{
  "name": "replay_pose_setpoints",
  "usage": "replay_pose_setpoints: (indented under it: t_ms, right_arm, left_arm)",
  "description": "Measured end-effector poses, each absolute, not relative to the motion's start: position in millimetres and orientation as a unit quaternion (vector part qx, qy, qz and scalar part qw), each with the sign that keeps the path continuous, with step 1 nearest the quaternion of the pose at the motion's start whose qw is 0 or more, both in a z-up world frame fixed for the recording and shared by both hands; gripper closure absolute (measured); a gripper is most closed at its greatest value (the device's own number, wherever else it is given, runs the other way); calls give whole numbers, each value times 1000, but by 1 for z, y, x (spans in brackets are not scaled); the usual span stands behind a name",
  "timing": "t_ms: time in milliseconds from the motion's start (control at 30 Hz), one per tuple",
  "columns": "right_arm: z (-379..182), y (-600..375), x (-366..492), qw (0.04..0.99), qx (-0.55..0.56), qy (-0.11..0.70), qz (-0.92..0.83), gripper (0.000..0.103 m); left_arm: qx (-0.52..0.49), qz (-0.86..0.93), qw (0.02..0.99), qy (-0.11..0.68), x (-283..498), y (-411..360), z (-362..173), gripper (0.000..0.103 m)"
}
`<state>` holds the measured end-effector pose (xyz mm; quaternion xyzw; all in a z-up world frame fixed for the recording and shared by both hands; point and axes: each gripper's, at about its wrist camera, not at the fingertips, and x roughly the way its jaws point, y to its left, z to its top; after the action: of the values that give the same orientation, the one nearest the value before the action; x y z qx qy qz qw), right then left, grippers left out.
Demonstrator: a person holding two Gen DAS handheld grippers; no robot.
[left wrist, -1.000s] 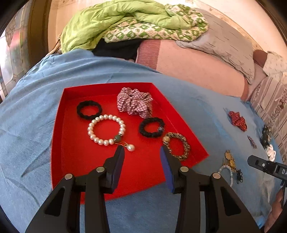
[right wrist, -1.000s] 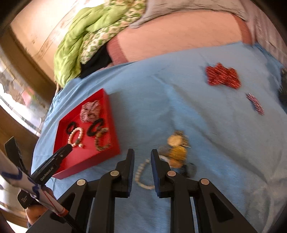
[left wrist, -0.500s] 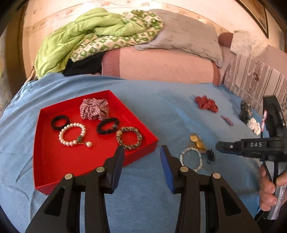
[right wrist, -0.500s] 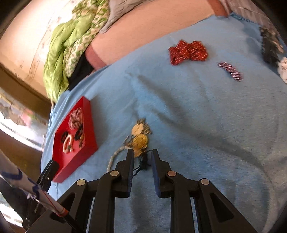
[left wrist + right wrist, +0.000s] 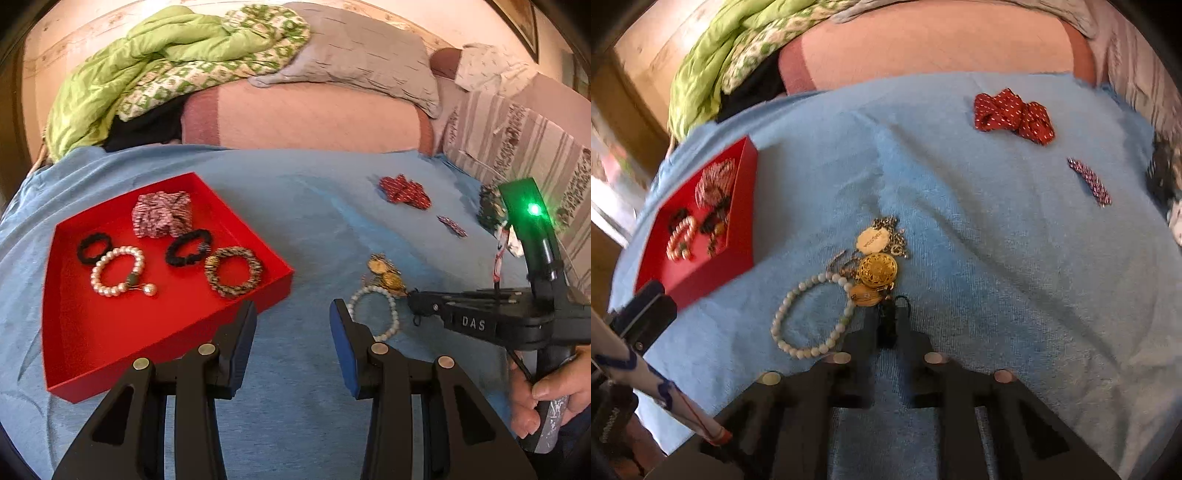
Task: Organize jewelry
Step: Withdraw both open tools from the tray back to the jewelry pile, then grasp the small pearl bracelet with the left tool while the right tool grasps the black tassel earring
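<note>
The right gripper (image 5: 887,321) is down on the blue towel (image 5: 997,258), its two fingers drawn close on either side of a small black clip (image 5: 888,325); whether they actually pinch it cannot be told. Just ahead of the tips lies a cluster of gold pendants (image 5: 877,269) with a white tag and a bit of chain, and to the left of the tips, touching that cluster, a pale bead bracelet (image 5: 812,314). Farther ahead and to the right are a red dotted scrunchie (image 5: 1012,114) and a small sparkly hair clip (image 5: 1089,181).

The left gripper (image 5: 293,325) hovers with its jaws spread wide and nothing between them. Just ahead and to its left sits the red tray (image 5: 110,332), holding a pearl bracelet (image 5: 118,271), two black hair ties (image 5: 188,247), a patterned bangle (image 5: 233,271) and a checked scrunchie (image 5: 162,214). To its right, the right gripper's tip meets the pendant pile.
</note>
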<state>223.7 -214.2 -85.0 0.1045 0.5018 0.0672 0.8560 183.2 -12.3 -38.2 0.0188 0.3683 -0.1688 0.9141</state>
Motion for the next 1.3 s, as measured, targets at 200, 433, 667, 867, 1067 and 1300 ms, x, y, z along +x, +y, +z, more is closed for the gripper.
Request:
replay_pose_setpoints:
  t_ms: [200,433,667,867,1067,1300]
  right_arm:
    - [-61,-251,209,877,165,449,51,94]
    - [-45,-265,202,882,202,420,66,94]
    - [-38,-255,202,885,200,411,89,94]
    - [-34,-252,203,889,194,403,96,94]
    - [-31,-252,201,893,197,394,97,94]
    - [-31,-246,201,894,192,391,103,94]
  left_arm:
    - [22,-205,895,396,190,-34,-52,63]
    - [24,-212,878,429,208,-59,-73,63]
    - [73,-195,872,443,216,-82,-90,84]
    - [76,-188,882,425,215,-79,-81,98]
    - [49,-206,907,364,201,-66,-46,98]
    - [22,-213,927,309,190,-47,-14,98]
